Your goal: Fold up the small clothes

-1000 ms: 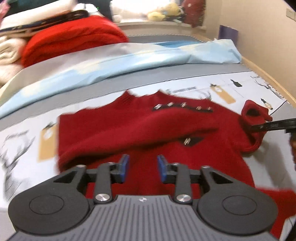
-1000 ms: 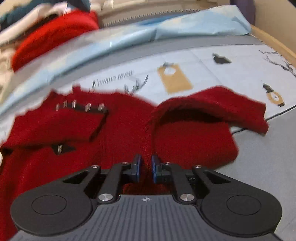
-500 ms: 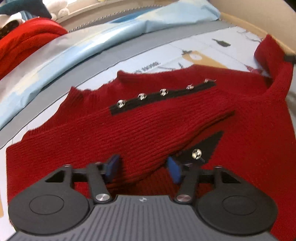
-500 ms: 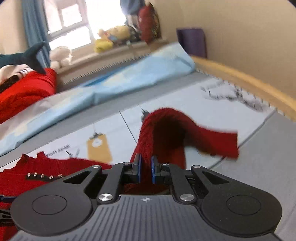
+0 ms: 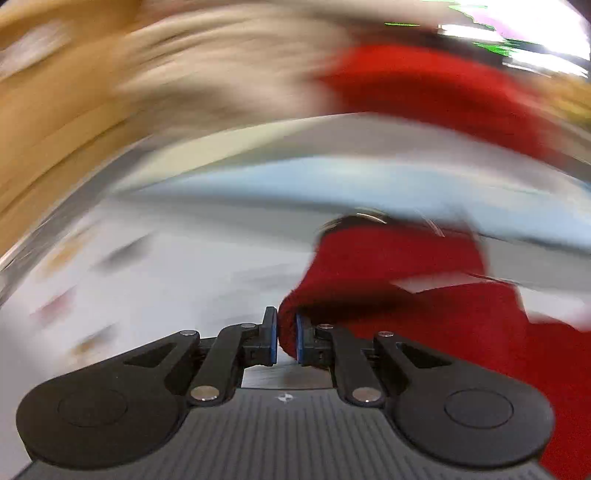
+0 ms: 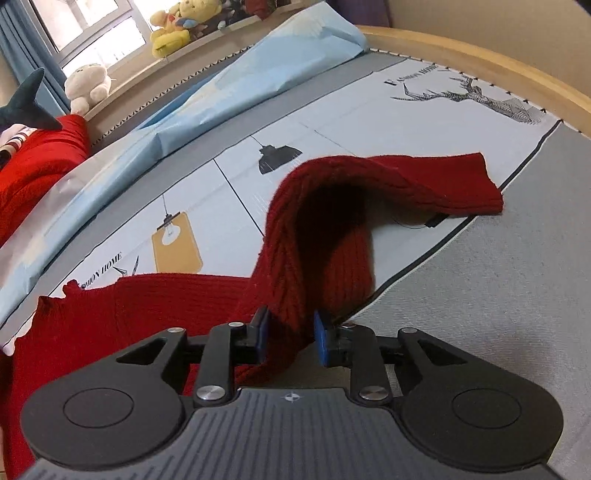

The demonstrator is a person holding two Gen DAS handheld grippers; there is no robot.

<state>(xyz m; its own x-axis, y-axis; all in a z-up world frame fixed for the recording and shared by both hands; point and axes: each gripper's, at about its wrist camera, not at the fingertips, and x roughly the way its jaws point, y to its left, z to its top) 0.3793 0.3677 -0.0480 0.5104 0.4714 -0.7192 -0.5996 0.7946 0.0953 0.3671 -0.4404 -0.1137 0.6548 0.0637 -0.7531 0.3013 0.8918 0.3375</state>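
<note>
The left gripper (image 5: 285,339) is closing its blue pads on a fold of the red knit sweater (image 5: 424,295); that view is badly smeared, so anything farther is uncertain. The right gripper (image 6: 289,334) is opening, the sweater's sleeve (image 6: 332,229) loose between its jaws, arching over the printed bed sheet (image 6: 351,110) beyond.

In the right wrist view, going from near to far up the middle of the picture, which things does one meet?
Right gripper with jaws opening around the knit, red sweater sleeve, black lamp print on the mat, light blue sheet, yellow plush toy on the windowsill.
</note>
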